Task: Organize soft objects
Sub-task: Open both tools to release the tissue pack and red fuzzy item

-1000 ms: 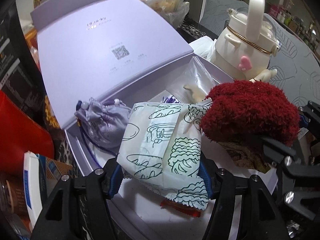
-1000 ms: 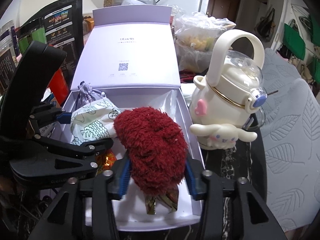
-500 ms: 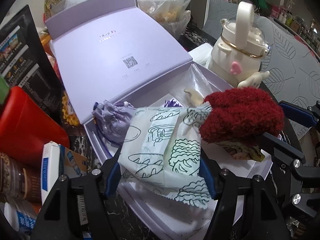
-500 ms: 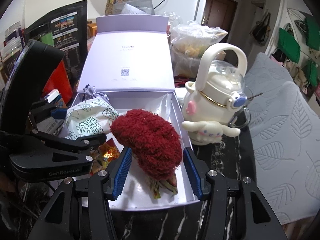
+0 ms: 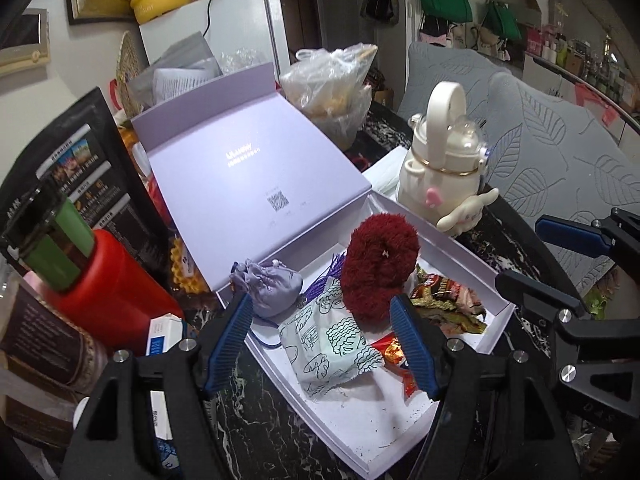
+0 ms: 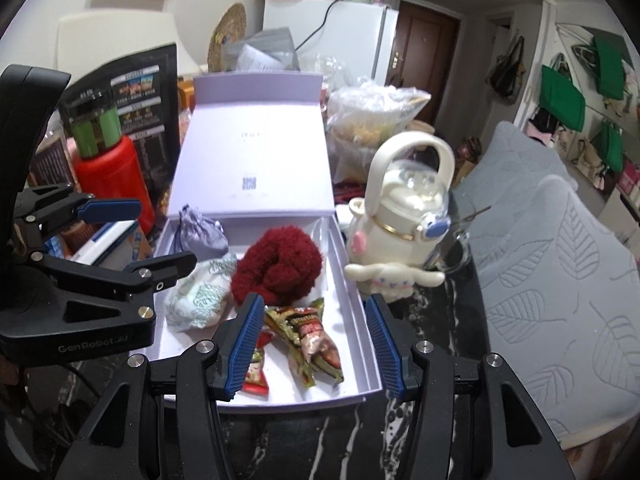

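Note:
An open lavender box [image 5: 448,436] [image 6: 356,276] holds a red fuzzy scrunchie [image 5: 380,264] [image 6: 280,266], a white printed soft packet [image 5: 332,344] [image 6: 200,296], a grey drawstring pouch [image 5: 272,286] [image 6: 202,236] and snack wrappers [image 5: 444,298] [image 6: 310,336]. My left gripper [image 5: 320,344] is open and empty, above the box's near edge, with the packet seen between its fingers. My right gripper [image 6: 312,344] is open and empty above the box's front, over the wrappers. Each gripper shows in the other's view, the right [image 5: 560,264] and the left [image 6: 132,236].
A cream bottle with a plush charm [image 5: 444,172] [image 6: 404,216] stands right of the box. A red canister with a green lid [image 5: 84,276] [image 6: 108,164] and cartons crowd the left. A plastic bag [image 6: 372,116] lies behind. A grey leaf-pattern cushion [image 6: 560,280] is at right.
Both grippers opened and pulled back and up. The left let go of the printed packet and the right let go of the red scrunchie; both now lie in the box.

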A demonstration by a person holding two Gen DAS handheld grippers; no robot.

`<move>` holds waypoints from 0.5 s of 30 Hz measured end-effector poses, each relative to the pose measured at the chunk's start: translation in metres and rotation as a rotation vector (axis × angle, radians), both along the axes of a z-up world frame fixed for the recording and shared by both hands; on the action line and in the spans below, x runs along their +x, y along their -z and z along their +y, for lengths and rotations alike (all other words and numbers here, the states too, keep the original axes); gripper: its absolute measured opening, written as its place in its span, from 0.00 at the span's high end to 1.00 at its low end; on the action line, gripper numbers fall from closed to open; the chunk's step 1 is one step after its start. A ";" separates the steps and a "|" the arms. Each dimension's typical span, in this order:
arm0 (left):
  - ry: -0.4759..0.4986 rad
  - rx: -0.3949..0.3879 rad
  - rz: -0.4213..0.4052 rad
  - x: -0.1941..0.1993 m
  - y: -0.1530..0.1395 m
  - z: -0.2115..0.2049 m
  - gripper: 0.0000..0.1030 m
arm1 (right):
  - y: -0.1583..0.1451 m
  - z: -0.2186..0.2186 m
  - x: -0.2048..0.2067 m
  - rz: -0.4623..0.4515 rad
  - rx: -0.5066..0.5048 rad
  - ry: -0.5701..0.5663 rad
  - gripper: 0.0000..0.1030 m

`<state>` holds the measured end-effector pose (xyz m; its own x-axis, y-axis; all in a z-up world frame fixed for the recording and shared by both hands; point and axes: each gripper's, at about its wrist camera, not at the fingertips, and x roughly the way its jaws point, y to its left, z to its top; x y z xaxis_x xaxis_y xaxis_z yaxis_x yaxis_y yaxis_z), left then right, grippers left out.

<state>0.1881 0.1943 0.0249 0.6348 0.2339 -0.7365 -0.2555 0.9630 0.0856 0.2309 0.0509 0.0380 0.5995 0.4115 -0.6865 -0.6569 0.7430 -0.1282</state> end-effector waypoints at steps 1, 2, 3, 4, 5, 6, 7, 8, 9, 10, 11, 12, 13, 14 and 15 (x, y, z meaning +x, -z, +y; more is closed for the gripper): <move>0.002 0.003 -0.009 -0.003 -0.004 -0.002 0.31 | -0.004 -0.001 -0.002 -0.009 0.006 -0.001 0.49; 0.005 0.007 -0.021 -0.006 -0.009 -0.003 0.31 | -0.008 -0.002 -0.005 -0.018 0.011 -0.002 0.49; 0.006 0.013 -0.033 -0.009 -0.015 -0.005 0.31 | -0.012 -0.003 -0.008 -0.027 0.016 -0.003 0.49; 0.006 0.018 -0.041 -0.012 -0.020 -0.008 0.31 | -0.015 -0.004 -0.010 -0.034 0.020 -0.004 0.49; 0.006 0.023 -0.052 -0.016 -0.024 -0.009 0.31 | -0.019 -0.006 -0.013 -0.041 0.025 -0.003 0.49; 0.007 0.027 -0.061 -0.019 -0.029 -0.011 0.31 | -0.022 -0.007 -0.016 -0.048 0.031 -0.004 0.49; 0.010 0.030 -0.070 -0.023 -0.034 -0.013 0.31 | -0.025 -0.008 -0.018 -0.052 0.036 -0.004 0.49; 0.012 0.034 -0.080 -0.026 -0.037 -0.015 0.31 | -0.028 -0.010 -0.021 -0.058 0.043 -0.004 0.49; 0.015 0.038 -0.090 -0.030 -0.042 -0.017 0.31 | -0.032 -0.012 -0.024 -0.065 0.049 -0.004 0.49; 0.017 0.040 -0.099 -0.033 -0.044 -0.018 0.31 | -0.036 -0.013 -0.027 -0.073 0.054 -0.004 0.49; 0.020 0.043 -0.108 -0.037 -0.048 -0.020 0.31 | -0.039 -0.015 -0.031 -0.081 0.059 -0.003 0.49; 0.023 0.045 -0.115 -0.041 -0.052 -0.023 0.31 | -0.042 -0.017 -0.035 -0.090 0.062 -0.001 0.49; 0.027 0.045 -0.120 -0.045 -0.055 -0.025 0.31 | -0.044 -0.018 -0.037 -0.098 0.063 0.000 0.49; 0.035 0.042 -0.128 -0.049 -0.058 -0.027 0.31 | -0.047 -0.020 -0.041 -0.106 0.064 0.002 0.49; 0.038 0.042 -0.133 -0.052 -0.060 -0.029 0.31 | -0.049 -0.021 -0.044 -0.113 0.065 0.003 0.49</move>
